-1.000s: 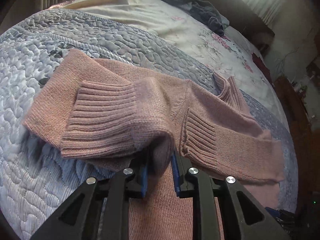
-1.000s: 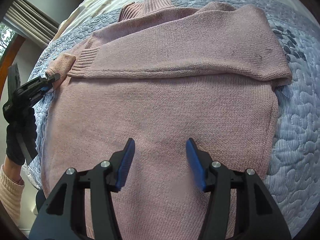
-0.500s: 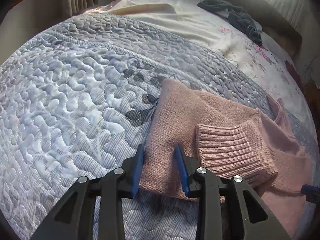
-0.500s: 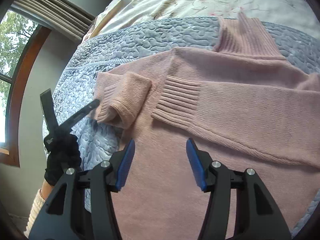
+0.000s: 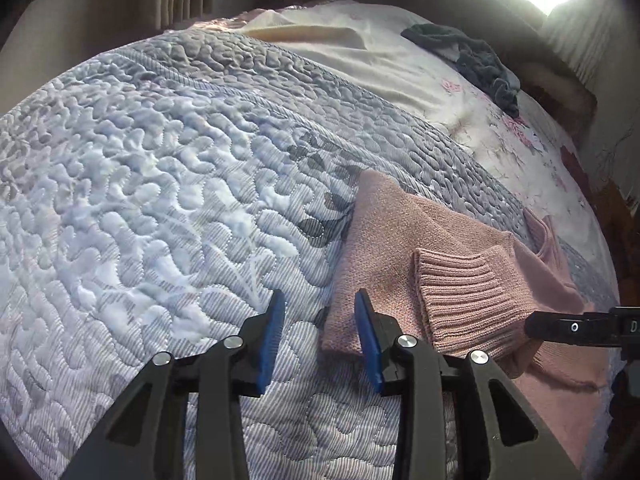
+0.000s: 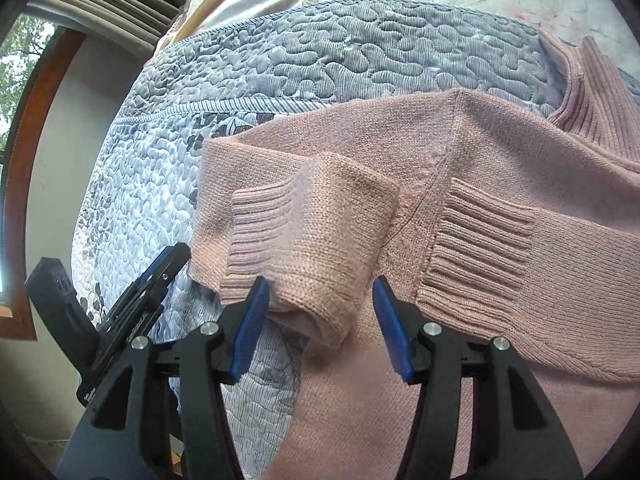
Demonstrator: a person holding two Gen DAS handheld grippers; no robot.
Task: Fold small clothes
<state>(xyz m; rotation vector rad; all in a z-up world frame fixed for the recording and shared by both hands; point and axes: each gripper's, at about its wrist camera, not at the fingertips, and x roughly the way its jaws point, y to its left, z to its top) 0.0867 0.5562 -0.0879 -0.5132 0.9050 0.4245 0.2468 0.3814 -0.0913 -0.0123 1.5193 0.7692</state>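
Observation:
A pink knit sweater [image 6: 500, 152] lies flat on the grey quilt [image 5: 160, 200], both sleeves folded across its body. The near sleeve's ribbed cuff [image 6: 280, 232] is doubled back on itself at the sweater's left edge. The other ribbed cuff [image 6: 480, 248] lies just right of it, and the ribbed collar [image 6: 592, 88] is at the far right. My right gripper [image 6: 320, 320] is open, its blue pads on either side of the doubled sleeve's near fold. My left gripper [image 5: 320, 336] is open over the quilt at the edge of the sweater [image 5: 392, 240], holding nothing.
A cream floral sheet [image 5: 400, 64] covers the far half of the bed, with a dark crumpled garment [image 5: 472, 56] on it. Curtains and a wall stand beyond the bed's left side. A wood-framed window [image 6: 24, 120] is at the left.
My left gripper has let go of the sleeve and drawn back left, off the sweater. My right gripper has moved left across the body up to the doubled sleeve.

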